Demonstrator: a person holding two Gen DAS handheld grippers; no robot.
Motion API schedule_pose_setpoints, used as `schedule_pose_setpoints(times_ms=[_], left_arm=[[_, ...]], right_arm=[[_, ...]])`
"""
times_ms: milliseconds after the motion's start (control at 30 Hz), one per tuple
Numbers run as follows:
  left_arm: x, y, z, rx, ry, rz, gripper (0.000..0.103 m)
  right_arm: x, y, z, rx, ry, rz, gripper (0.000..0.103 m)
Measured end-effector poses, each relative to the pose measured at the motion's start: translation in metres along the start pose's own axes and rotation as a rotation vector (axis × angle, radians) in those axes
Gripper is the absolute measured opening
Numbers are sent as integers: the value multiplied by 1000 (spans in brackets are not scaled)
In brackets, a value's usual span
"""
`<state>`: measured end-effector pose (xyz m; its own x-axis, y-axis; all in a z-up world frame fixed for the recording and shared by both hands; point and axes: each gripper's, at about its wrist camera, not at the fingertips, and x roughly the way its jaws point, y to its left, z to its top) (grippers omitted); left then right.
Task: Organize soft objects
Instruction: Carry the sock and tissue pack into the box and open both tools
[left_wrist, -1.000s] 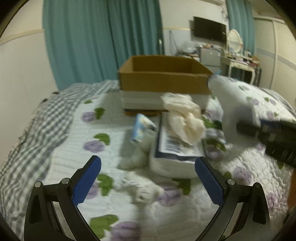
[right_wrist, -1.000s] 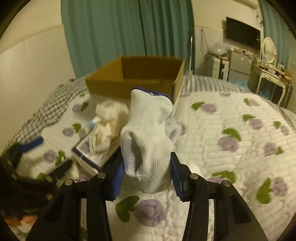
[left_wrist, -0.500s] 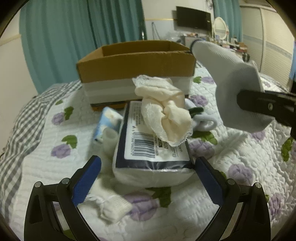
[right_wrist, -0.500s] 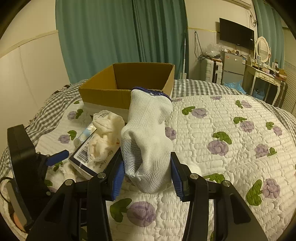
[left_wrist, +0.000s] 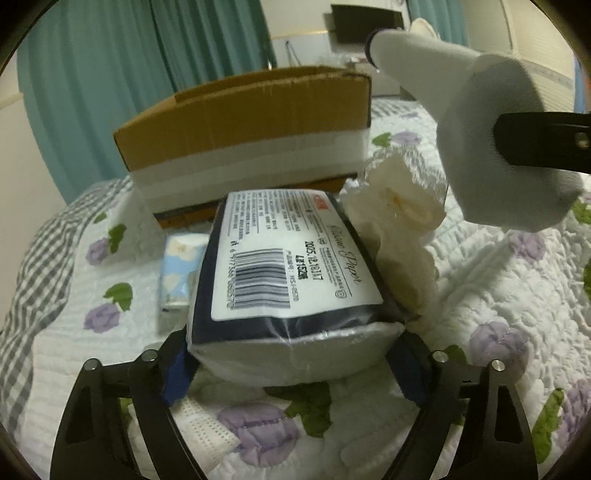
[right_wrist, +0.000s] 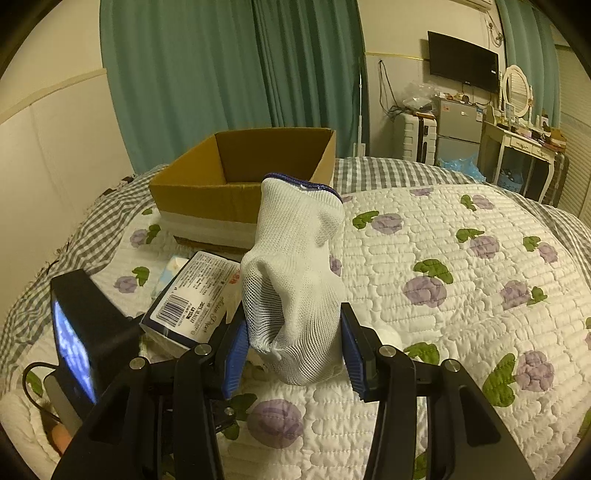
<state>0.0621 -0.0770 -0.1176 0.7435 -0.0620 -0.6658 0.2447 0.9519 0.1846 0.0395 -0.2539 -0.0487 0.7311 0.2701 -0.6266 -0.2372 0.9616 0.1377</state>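
My right gripper is shut on a white knit glove and holds it above the bed; the glove also shows in the left wrist view, upper right. My left gripper is open, its fingers either side of a navy-and-white tissue pack lying on the quilt; I cannot tell if the pads touch it. A cream cloth lies against the pack's right side. An open cardboard box stands behind the pack.
A small light-blue tissue packet lies left of the big pack. A white knit piece lies under my left gripper. The floral quilt spreads to the right. Furniture and a TV stand beyond the bed.
My left gripper moved forward until its fingers straddle the tissue pack. The cream cloth slid from on top of the pack to its right side. My right gripper kept holding the glove.
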Motion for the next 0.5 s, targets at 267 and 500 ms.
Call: schedule_pose_setpoints(times_ms=[267,500], left_arm=[[-48,20,3,-71,-78,4,75],[-97,44,37,-130,-155,-12,75]], right_arm=[[-16,-6,6,19,-34,13,45],[-45,0,27,-18,-101,20,45]])
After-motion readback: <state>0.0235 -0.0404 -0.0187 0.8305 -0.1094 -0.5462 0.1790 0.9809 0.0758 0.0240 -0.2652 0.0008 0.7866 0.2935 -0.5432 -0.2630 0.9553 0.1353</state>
